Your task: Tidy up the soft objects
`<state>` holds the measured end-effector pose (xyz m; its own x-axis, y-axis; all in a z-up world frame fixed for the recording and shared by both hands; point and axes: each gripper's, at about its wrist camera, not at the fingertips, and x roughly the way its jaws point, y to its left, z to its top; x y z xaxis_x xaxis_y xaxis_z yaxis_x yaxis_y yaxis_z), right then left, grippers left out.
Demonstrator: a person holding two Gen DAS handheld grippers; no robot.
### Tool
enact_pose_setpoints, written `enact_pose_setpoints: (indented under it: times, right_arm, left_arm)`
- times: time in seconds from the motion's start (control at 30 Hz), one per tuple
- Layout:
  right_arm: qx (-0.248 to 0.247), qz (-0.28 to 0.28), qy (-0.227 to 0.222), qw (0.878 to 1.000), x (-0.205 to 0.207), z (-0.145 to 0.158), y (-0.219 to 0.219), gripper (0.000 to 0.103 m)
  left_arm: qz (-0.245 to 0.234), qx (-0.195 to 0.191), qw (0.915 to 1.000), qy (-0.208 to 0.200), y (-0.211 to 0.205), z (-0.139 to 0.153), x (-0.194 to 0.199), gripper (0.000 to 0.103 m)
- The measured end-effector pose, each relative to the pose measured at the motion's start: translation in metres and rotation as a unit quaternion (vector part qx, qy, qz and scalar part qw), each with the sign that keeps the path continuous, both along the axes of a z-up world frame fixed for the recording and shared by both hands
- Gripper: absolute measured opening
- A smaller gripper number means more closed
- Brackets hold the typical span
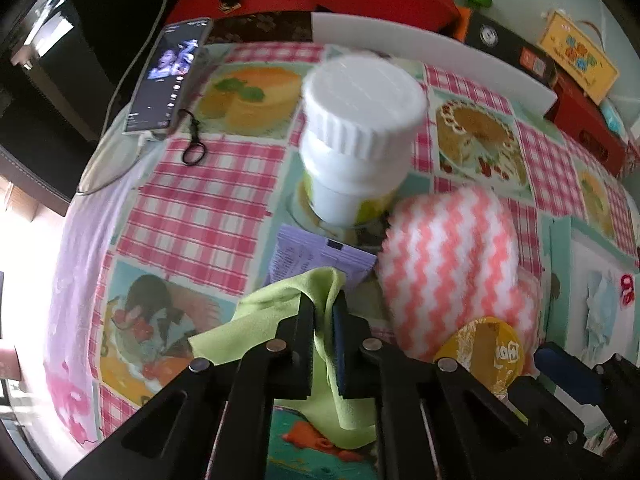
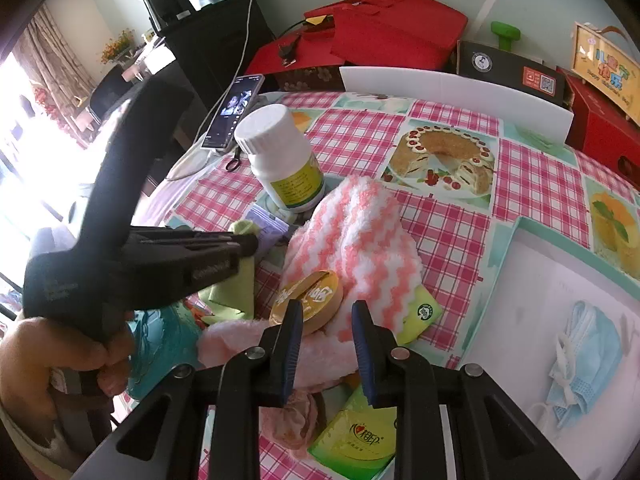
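Left gripper [image 1: 323, 312] pinching green cloth [image 1: 280, 300], right gripper [image 2: 326, 316] parted, empty.

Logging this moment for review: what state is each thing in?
left gripper: shut on the green cloth
right gripper: open, empty
white bottle: capped, upright
phone: screen lit
face mask: crumpled in the white tray
striped towel: bunched up
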<state>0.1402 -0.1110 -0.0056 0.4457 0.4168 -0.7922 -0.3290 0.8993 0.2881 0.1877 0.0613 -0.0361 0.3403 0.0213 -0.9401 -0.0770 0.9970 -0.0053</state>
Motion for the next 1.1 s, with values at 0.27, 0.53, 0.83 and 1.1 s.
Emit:
enact_pose_setpoints:
  times: [0.27, 0.53, 0.83, 1.1]
  right_arm:
    - [0.002, 0.007, -0.003, 1.0, -0.001, 0.001, 0.003, 0.028]
    - [-0.016, 0.023, -0.022, 0.999, 0.001, 0.0, 0.015, 0.043]
    - [-0.082, 0.052, -0.051, 0.994, 0.0, -0.004, 0.039, 0.056]
    - [-0.134, 0.065, -0.055, 0.987, 0.0, -0.018, 0.048, 0.056]
  left_arm:
    - [0.014, -0.011, 0.9995, -0.025, 0.014, 0.01, -0.007, 0.007]
    - [0.023, -0.024, 0.999, -0.029, 0.019, 0.013, -0.008, 0.007]
    - [0.032, -0.038, 0.9985, -0.025, 0.029, 0.009, -0.007, 0.007]
    - [0.033, -0.047, 0.9981, -0.023, 0.031, 0.007, -0.007, 0.007]
